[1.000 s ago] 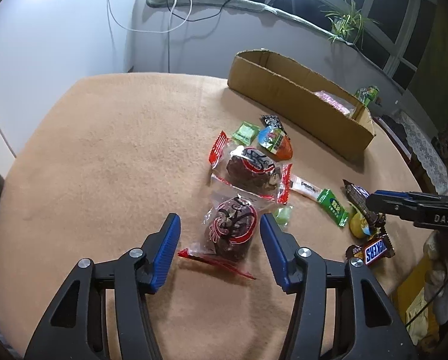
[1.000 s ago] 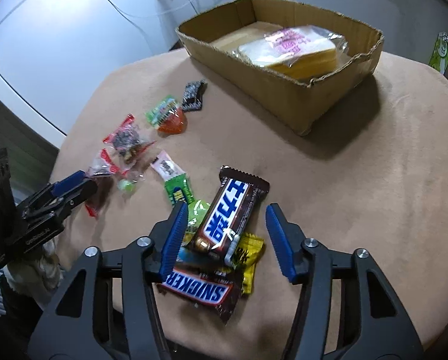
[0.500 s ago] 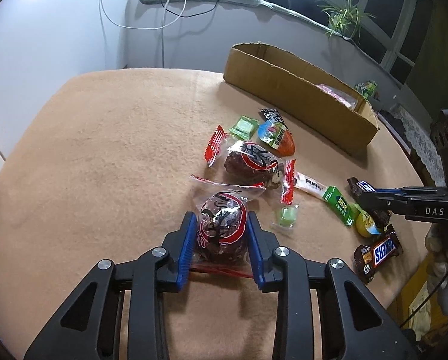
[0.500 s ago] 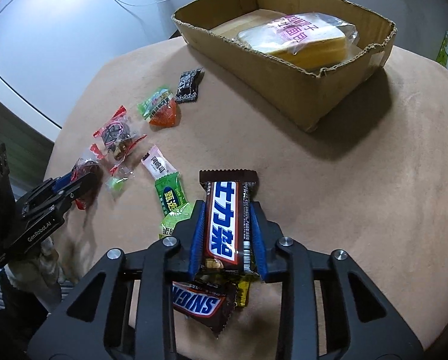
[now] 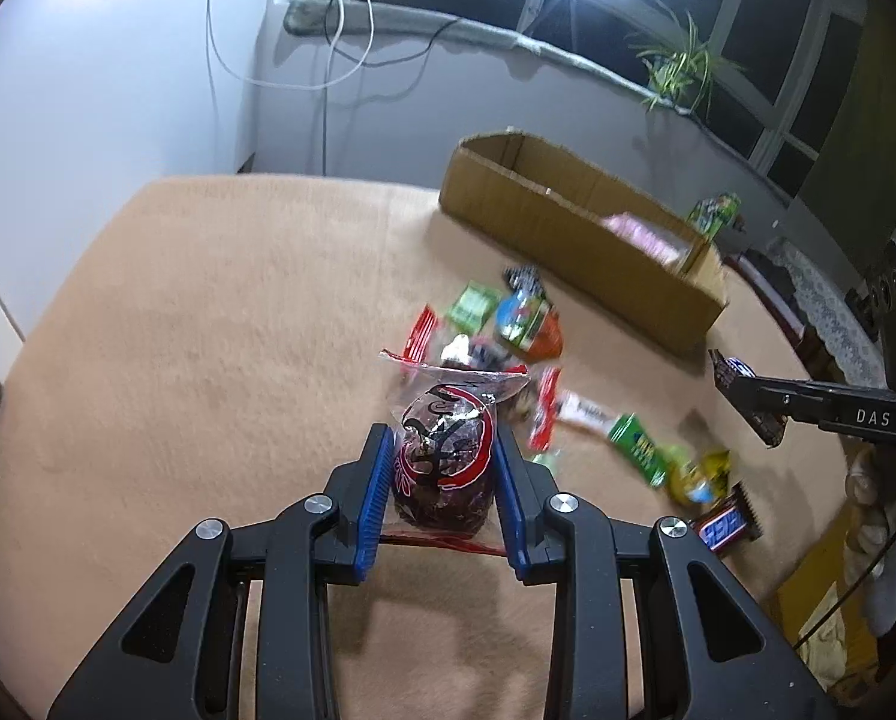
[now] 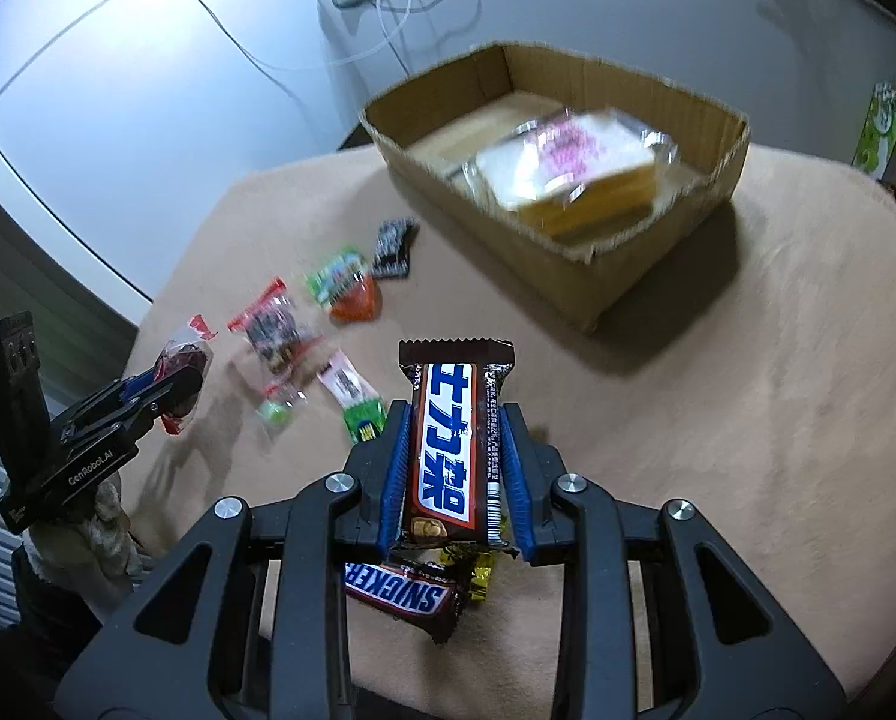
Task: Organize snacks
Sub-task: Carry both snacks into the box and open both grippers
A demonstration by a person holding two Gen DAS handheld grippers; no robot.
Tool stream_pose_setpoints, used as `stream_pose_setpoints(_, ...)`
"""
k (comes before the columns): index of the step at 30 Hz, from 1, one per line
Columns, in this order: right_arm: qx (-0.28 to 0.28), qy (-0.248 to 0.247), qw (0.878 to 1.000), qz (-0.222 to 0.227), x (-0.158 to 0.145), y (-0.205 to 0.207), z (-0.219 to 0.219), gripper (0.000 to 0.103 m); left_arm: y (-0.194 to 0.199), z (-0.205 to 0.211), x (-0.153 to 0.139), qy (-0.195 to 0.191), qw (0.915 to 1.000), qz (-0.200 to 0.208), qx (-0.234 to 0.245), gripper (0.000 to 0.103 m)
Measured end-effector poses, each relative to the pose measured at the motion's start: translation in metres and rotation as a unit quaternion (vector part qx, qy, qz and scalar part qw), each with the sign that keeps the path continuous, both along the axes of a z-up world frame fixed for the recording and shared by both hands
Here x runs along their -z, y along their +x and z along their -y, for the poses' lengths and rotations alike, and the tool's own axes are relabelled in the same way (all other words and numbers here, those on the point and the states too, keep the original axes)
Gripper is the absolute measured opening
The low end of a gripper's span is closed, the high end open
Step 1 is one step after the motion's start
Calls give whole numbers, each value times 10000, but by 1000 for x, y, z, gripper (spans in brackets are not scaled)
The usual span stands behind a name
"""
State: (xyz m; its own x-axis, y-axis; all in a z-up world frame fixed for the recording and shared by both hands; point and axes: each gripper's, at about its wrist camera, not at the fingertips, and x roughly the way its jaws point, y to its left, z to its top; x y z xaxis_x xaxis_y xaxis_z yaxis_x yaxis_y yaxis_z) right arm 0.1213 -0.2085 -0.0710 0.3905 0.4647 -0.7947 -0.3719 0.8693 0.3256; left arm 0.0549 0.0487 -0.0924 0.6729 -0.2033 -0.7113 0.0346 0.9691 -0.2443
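Left tool (image 5: pixel 443 483) clamped on a clear-wrapped dark red snack (image 5: pixel 442 468), blue pads touching both its sides; the pack sticks up between them, red bottom seam hanging below. Seen from the right wrist, that pack looks lifted off the counter (image 6: pixel 748 420).

Right tool (image 6: pixel 455 477) clamped on a brown bar with blue characters (image 6: pixel 451 444), held lengthwise, serrated end pointing toward the cardboard box (image 6: pixel 574 276). A Snickers bar (image 6: pixel 403 597) and a yellow wrapper (image 6: pixel 481 576) lie just under the right tool.

The box sits at the far side of the counter, with a pink-labelled yellow pack (image 6: pixel 568 171) inside.

Loose between tools and box: green-and-orange pouch (image 6: pixel 346 291), small black sachet (image 6: pixel 394 246), red-edged clear pack (image 6: pixel 271 330), white-and-green stick (image 6: pixel 355 399), small green candy (image 6: pixel 275 411). Background blurred.
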Motion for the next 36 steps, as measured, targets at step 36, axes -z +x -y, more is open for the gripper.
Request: stream_pose_setpoints(36, -57, -412, 9962, 770, -48, 152, -39, 30, 172, 48, -60, -171, 9984, 413, 334, 31)
